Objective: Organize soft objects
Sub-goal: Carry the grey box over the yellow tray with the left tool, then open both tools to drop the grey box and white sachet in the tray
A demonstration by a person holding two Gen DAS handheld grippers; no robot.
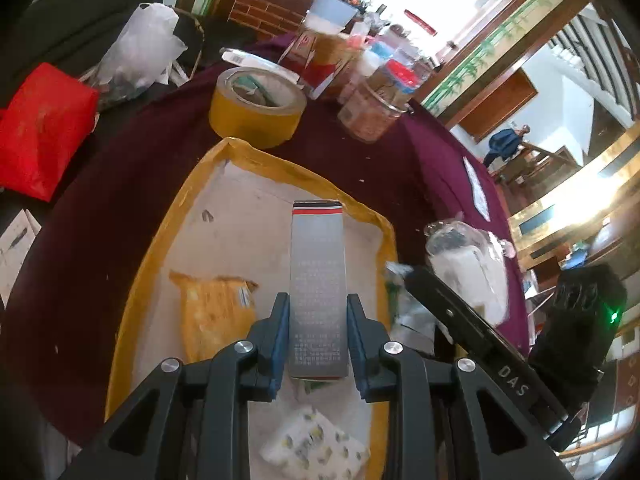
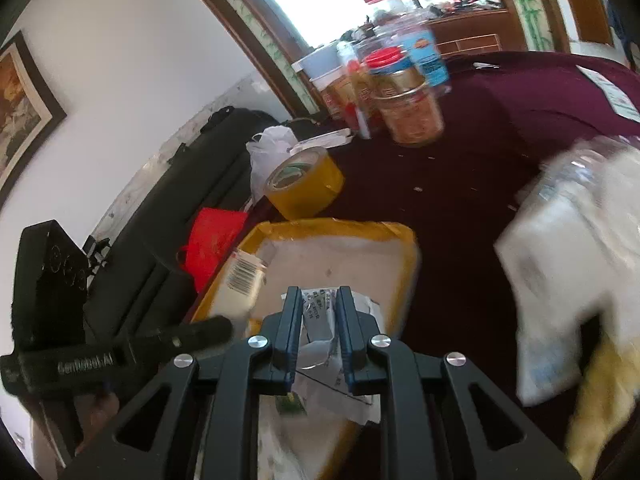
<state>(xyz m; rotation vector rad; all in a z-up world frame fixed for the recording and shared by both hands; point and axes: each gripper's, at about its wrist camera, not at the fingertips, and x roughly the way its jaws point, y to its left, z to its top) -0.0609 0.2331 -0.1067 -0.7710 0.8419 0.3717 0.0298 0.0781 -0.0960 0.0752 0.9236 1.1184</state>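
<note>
My left gripper (image 1: 318, 304) is shut on a tall silver carton (image 1: 318, 280) with a red stripe at its top, held over the yellow-rimmed cardboard tray (image 1: 168, 264). A yellow packet (image 1: 216, 316) and a white patterned tissue pack (image 1: 316, 448) lie in the tray. My right gripper (image 2: 319, 300) is shut on a crumpled white printed packet (image 2: 320, 320) above the near edge of the same tray (image 2: 404, 236). In the right wrist view the carton (image 2: 240, 284) shows at the tray's left, with the left gripper's body below it.
A yellow tape roll (image 1: 256, 104) stands behind the tray on the maroon tablecloth (image 1: 400, 168). Jars (image 1: 372, 112) cluster at the back. A clear bag of white soft packs (image 2: 560, 264) lies right of the tray. A red bag (image 1: 44, 128) and white bag (image 1: 140, 48) sit left.
</note>
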